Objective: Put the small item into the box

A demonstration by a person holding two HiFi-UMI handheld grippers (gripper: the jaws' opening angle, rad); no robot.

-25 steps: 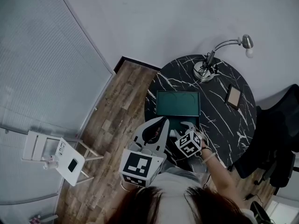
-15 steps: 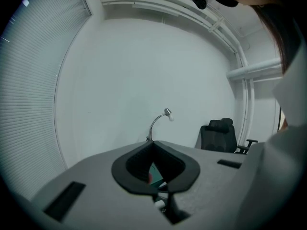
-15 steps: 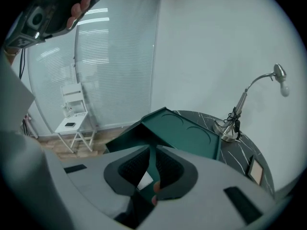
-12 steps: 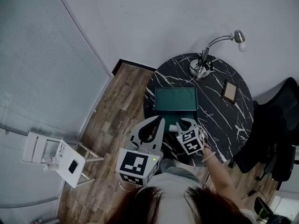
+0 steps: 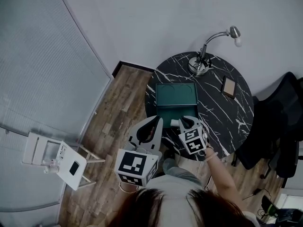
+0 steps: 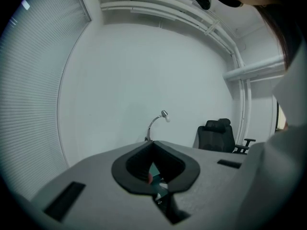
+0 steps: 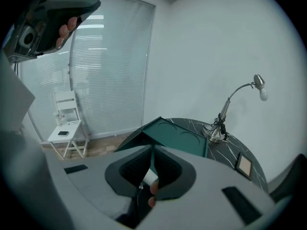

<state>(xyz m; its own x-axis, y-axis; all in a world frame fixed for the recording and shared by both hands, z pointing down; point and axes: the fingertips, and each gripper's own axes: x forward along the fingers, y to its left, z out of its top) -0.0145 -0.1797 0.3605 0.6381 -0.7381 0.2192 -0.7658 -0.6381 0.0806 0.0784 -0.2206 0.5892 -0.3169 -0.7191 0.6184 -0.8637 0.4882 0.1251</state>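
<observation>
Green box (image 5: 176,94) is open on round black marble tabletop (image 5: 215,119), lid up, two round recesses on the flat panel. Contents can't be made out. Small white item (image 7: 149,178) is not in the box. It is pinched in the right gripper (image 5: 185,122), whose jaws have just been closing on it, at the box's near side. Left gripper (image 5: 156,122) is just left of the box's near corner, jaw tips together, nothing held.

Box sits close to the tabletop's left edge, with bare marble right of the box. Lamp (image 5: 203,63) is beyond the box at the far edge, small frame (image 5: 229,86) right of the box. Office chair (image 5: 281,126) is further right, white chair (image 5: 57,157) well left of the box on the wood floor.

Only the right gripper view shows the item clearly. The left gripper view shows just a green sliver between its jaws.
</observation>
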